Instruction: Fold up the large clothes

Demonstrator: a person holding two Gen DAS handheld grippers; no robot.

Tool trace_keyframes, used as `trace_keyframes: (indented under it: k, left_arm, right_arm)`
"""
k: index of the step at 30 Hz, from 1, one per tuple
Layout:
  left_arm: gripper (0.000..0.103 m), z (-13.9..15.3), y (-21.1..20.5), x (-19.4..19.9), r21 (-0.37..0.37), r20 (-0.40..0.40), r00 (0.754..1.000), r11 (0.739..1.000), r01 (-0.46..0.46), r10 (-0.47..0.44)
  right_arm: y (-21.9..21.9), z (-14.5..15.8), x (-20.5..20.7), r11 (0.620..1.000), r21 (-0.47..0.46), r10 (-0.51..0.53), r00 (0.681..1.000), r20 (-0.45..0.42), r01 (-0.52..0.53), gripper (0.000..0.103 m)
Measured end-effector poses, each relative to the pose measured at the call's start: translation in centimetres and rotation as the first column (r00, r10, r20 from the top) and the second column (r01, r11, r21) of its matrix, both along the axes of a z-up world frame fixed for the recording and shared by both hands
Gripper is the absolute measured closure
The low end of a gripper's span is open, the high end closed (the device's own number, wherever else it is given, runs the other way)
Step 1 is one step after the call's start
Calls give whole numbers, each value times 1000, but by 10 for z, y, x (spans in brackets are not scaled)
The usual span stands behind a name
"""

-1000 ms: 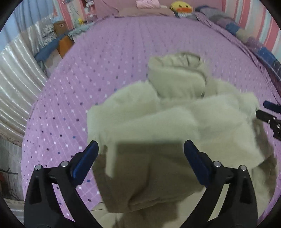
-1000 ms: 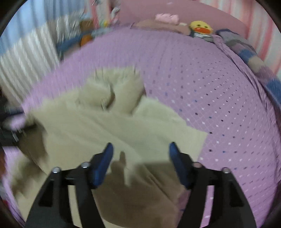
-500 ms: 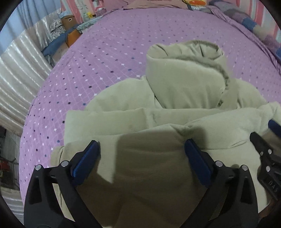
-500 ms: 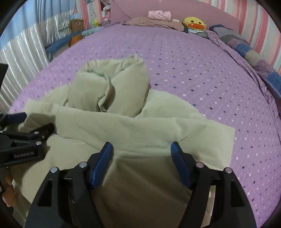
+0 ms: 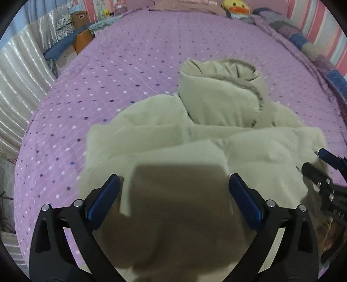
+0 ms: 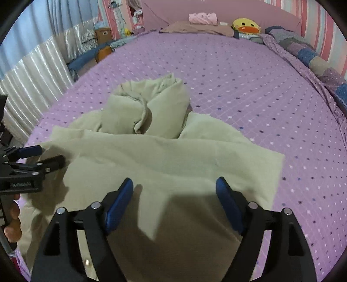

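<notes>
A pale olive hooded coat (image 5: 216,108) lies bunched on the purple dotted bedspread (image 5: 130,65), its hood rolled up at the far end. My left gripper (image 5: 173,182) hovers open over the near fold, with shadowed fabric between the wide jaws and no pad visibly pressing on it. My right gripper (image 6: 173,182) is over the coat's (image 6: 173,151) right half. Its jaws are opening, with cloth lying between them and not pinched. Each gripper shows in the other's view: the right gripper (image 5: 317,161) at the edge, the left gripper (image 6: 43,156) beside a person's hand (image 6: 12,217).
A yellow duck plush (image 6: 246,27) and a pink bundle (image 6: 202,18) sit at the head of the bed. A patchwork quilt (image 6: 303,52) runs along the right side. Shiny curtains (image 6: 32,76) and a cardboard box (image 6: 103,34) stand past the left edge.
The coat's near part was raised and blurred a second ago and now lies folded over its body. Both grippers have dropped lower, and the right jaws stand wider apart.
</notes>
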State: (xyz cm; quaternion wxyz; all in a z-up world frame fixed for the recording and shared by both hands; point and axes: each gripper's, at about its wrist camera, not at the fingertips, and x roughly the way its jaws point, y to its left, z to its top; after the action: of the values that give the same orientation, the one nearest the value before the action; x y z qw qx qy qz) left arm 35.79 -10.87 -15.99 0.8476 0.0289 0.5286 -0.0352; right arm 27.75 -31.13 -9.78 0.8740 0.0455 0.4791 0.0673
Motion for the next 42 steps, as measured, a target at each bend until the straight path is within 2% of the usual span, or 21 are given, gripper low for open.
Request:
trace_keyframes:
  k: [5,7,8,9,10,11,12,18,21,30,31,33,35,37,38,40,42]
  left_arm:
    - [4,13,24,-54,-38,21,1000,999,-8,9]
    - [23,2,25,-66,-17,7,1000,1000,-5,5]
    - [27,-3,25,-72,4,-1,1000,1000,-2,2]
    - [36,-11,21,-76,49,-9,1000,999,6,-5]
    - [44,-16,20,-78,83,-14,1000,996,11,-10]
    - [45,-18,22,-80,102,-19,1000,995,12,-11]
    - [47,-27,22,-78,119,-32,999,993,10,-6]
    - [45,-59,25,-62,91,-70,997,995,28,-22]
    - [44,-66,28,-56,63,-79,997,998,27,-22]
    - [41,-79,22,-52,73,-67,998,997,17,-12]
    - [42,-65,34,-56,74,-67,998,997,15,-10]
    - [42,-58,33,-62,92,-56,998,996,15,-10]
    - [41,-47,34,-71,108,-34,999,994,6,-3]
    - [28,-34,35,-85,124,4,1000,992,-7,7]
    - [25,-29,37,-91,126,24,1000,992,-10,7]
    - [22,-18,42,-108,122,56,998,992,-16,9]
    - [19,-9,53,-125,87,72,997,996,-31,25]
  right_arm:
    - [-24,15,-48,998,31,-51,998,25,51,22]
    - [-28,13,-62,997,41,-64,997,30,63,22]
    - [-29,12,-70,997,29,-66,997,39,65,22]
    - [-29,11,-75,998,11,-68,996,50,68,24]
    - [-26,6,-81,997,-18,-71,996,58,73,29]
    - [-24,-1,-83,998,-20,-61,997,43,62,51]
    - [-21,-11,-84,998,-21,-53,999,10,54,60]
    - [-22,-50,-77,999,-36,-41,999,-11,41,61]
    - [-22,-60,-65,998,-58,-33,999,-21,32,60]
    - [-17,-70,-53,996,-85,-30,1000,-1,30,60]
    - [-16,-68,-54,995,-91,-32,999,5,32,60]
    - [-17,-61,-61,996,-82,-34,999,18,35,58]
    - [-25,-51,-70,998,-39,-46,999,27,47,54]
    - [-34,-41,-82,998,25,-67,997,50,66,41]
    - [-39,-34,-91,996,51,-80,994,71,77,31]
    - [-46,-24,-108,994,60,-103,989,105,97,24]
    - [-51,-17,-124,990,58,-131,983,126,125,15]
